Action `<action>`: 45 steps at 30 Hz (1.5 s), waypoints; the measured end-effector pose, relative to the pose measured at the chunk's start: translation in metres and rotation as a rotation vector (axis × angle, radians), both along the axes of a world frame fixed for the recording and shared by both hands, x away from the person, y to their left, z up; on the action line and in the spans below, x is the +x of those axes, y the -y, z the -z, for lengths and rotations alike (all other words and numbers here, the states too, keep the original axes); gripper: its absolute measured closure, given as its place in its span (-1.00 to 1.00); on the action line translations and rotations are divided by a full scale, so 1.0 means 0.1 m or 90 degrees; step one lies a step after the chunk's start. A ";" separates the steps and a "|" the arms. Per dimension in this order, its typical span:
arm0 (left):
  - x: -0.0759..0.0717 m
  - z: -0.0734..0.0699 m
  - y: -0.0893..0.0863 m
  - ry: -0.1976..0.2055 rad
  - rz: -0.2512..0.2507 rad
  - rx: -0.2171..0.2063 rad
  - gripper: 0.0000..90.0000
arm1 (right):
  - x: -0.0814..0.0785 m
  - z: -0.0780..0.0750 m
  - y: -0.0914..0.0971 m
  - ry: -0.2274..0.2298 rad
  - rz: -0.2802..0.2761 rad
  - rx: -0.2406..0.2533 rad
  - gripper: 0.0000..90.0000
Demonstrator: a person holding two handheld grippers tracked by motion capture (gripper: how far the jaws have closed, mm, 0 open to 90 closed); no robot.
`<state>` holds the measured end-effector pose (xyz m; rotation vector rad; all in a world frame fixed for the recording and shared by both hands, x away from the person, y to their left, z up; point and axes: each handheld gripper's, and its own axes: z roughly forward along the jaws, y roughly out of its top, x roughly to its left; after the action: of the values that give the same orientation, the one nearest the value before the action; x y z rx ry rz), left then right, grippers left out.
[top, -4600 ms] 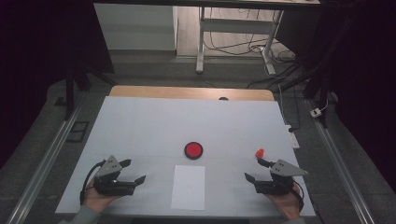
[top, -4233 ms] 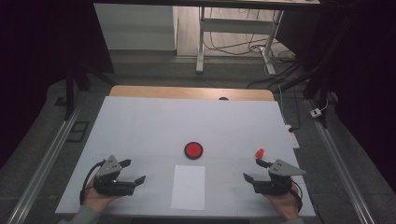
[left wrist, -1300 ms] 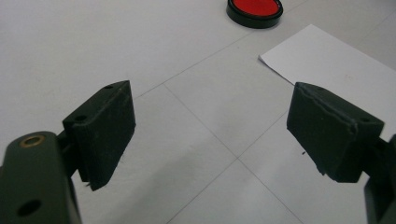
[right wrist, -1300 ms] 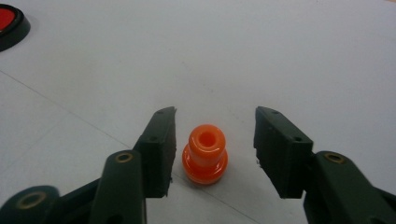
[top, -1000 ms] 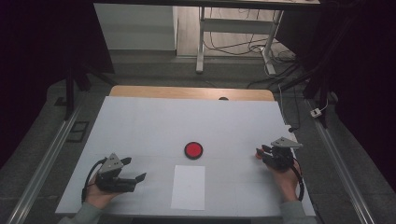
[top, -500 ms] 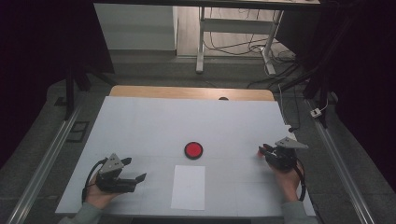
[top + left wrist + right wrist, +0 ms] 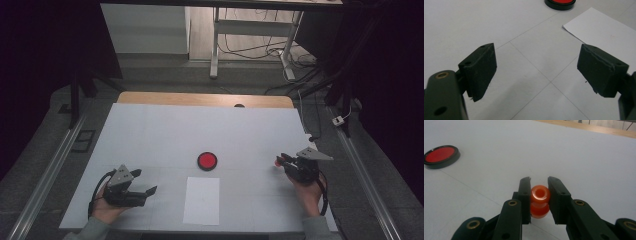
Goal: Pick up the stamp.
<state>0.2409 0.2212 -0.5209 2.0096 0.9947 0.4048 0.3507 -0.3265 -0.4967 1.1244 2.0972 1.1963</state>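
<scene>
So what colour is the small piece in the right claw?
Orange-red, glossy; the small piece shows best in the right gripper view.

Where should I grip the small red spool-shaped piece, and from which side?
Grip the red spool at its narrow waist, coming in level along the table from the side. It stands upright, hole up, so the right gripper pads seat between its two wider rims, as now.

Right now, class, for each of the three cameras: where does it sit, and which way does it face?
High view: above the person's side, looking forward and down on the table; both hands and forearms show.
Left gripper view: on the left gripper, looking across the table between open fingers.
Right gripper view: on the right gripper, its fingers clamping an orange spool.
All three share the red disc.
</scene>
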 end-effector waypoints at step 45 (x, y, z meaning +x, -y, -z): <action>0.02 0.01 0.03 0.000 0.001 0.002 -0.63 | -0.18 -0.21 -0.47 0.030 -0.091 0.028 0.60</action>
<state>0.2428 0.2184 -0.5220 2.0127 0.9926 0.4051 0.3330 -0.2800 -0.4760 0.9693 2.1545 1.3281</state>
